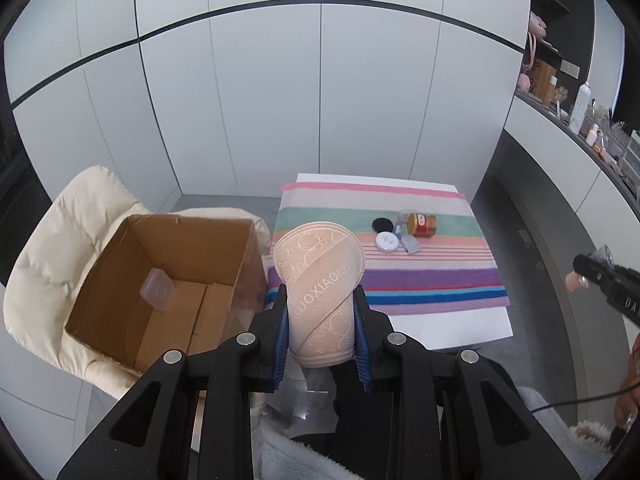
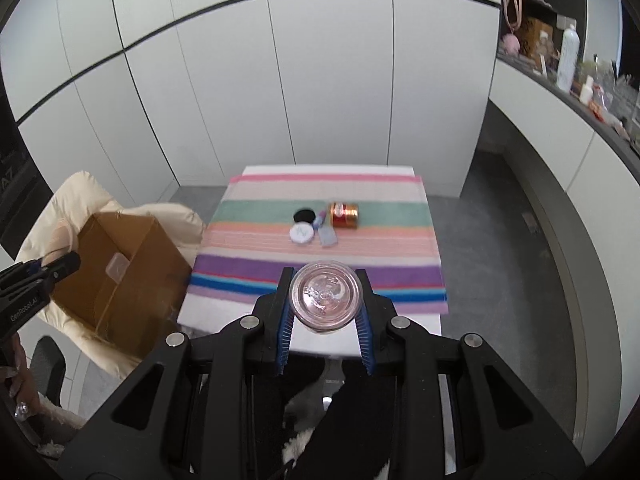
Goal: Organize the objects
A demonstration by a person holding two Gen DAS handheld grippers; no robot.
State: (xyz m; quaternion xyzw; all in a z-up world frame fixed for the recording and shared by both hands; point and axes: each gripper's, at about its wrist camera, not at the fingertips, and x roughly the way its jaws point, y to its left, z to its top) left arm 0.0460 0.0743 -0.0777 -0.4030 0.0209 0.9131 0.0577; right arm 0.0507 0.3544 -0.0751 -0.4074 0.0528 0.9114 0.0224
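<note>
My left gripper (image 1: 321, 320) grasps the beige pouch (image 1: 320, 280) upright, the cardboard box (image 1: 168, 280) just left of it; my right gripper (image 2: 325, 296) clamps what seems a glass jar (image 2: 326, 295).

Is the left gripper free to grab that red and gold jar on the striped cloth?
Probably not yet: the left gripper is shut on a beige pouch. The jar itself lies unobstructed on the cloth.

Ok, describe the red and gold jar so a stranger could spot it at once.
Start at the striped cloth covering the small table. A cluster of small items sits on its green band; the red and gold jar is at the cluster's right end. It alone lies on its side and looks shiny, unlike the flat black lid and white round tin.
</note>
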